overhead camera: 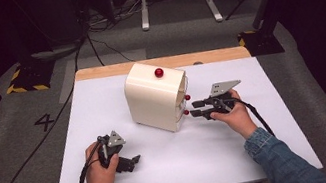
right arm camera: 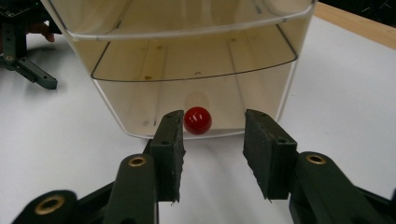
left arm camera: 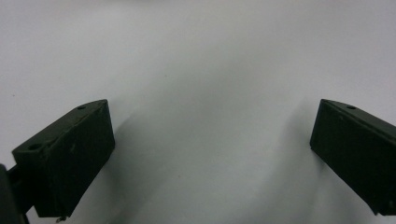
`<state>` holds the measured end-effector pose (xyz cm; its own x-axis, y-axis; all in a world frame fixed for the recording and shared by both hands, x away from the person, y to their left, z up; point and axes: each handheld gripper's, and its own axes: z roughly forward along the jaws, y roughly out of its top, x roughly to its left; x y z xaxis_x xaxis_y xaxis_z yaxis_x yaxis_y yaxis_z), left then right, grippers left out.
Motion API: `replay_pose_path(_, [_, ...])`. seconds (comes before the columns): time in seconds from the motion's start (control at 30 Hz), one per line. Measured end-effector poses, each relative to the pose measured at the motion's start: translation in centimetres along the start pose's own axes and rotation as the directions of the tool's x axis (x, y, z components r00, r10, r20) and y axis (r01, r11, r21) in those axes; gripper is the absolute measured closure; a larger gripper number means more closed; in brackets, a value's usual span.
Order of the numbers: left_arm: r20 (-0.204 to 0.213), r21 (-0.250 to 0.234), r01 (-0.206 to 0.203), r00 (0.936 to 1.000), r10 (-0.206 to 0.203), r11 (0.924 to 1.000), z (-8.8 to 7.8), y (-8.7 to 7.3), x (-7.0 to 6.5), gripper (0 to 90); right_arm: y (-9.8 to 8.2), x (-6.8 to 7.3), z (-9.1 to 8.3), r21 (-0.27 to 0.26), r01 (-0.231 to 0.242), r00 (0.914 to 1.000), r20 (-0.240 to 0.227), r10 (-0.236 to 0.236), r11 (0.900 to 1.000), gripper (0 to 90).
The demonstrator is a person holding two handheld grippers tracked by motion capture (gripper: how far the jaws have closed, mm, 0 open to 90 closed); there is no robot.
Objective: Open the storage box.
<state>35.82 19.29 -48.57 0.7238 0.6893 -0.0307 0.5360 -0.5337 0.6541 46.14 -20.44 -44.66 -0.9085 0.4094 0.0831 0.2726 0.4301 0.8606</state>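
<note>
Currently, lowest red knob (right arm camera: 197,120) on drawer unit (overhead camera: 154,98) is lined up between open right gripper (right arm camera: 212,154) jaws, not yet gripped; left gripper (left arm camera: 212,149) is held open, empty, near-left.

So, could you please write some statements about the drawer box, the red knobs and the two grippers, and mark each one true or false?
1. The cream drawer box stands on the white table. True.
2. The right gripper has its jaws clamped on a red knob. False: the jaws are apart, with the knob of the lower clear drawer just beyond them, untouched.
3. A red knob sits on top of the box. True.
4. The left gripper holds a drawer. False: its jaws are wide apart over bare table, away from the box.
5. The right gripper reaches the box from its closed back. False: it faces the side with the clear drawers.
</note>
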Motion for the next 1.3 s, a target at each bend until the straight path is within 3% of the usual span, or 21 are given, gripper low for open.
replay_pose_path(0.33, [0.000, 0.000, 0.000, 1.0000, 0.000, 1.0000, 0.0, 0.0, 0.0, 0.0, -0.4, 0.6, 1.6, 0.003, 0.025, 0.9993, -0.028, -0.025, 1.000, 67.2])
replay_pose_path(0.5, [0.000, 0.000, 0.000, 1.0000, 0.000, 1.0000, 0.0, 0.0, 0.0, 0.0, -0.5, 0.8, 2.0, 0.003, 0.042, 0.9991, -0.009, -0.042, 0.999, 73.1])
replay_pose_path(0.63, [0.000, 0.000, 0.001, 1.0000, -0.001, 1.0000, 0.0, 0.0, 0.0, 0.0, -0.6, 0.6, 2.0, -0.001, 0.029, 0.9994, -0.018, -0.029, 1.000, 74.3])
replay_pose_path(0.8, [0.000, 0.000, 0.000, 1.0000, 0.000, 1.0000, 0.0, 0.0, 0.0, 0.0, -0.5, 0.9, 2.0, 0.006, 0.053, 0.9986, 0.001, -0.053, 0.999, 74.4])
replay_pose_path(0.93, [-0.001, 0.000, -0.001, 1.0000, 0.001, 1.0000, 0.0, 0.0, 0.0, 0.0, -0.7, 0.9, 1.5, 0.014, 0.050, 0.9987, 0.007, -0.050, 0.999, 74.4])
replay_pose_path(1.3, [-0.002, 0.001, 0.000, 1.0000, 0.000, 1.0000, 0.0, 0.0, 0.0, 0.0, -1.8, 1.7, -2.2, 0.031, 0.049, 0.9974, 0.050, -0.051, 0.998, 74.4])
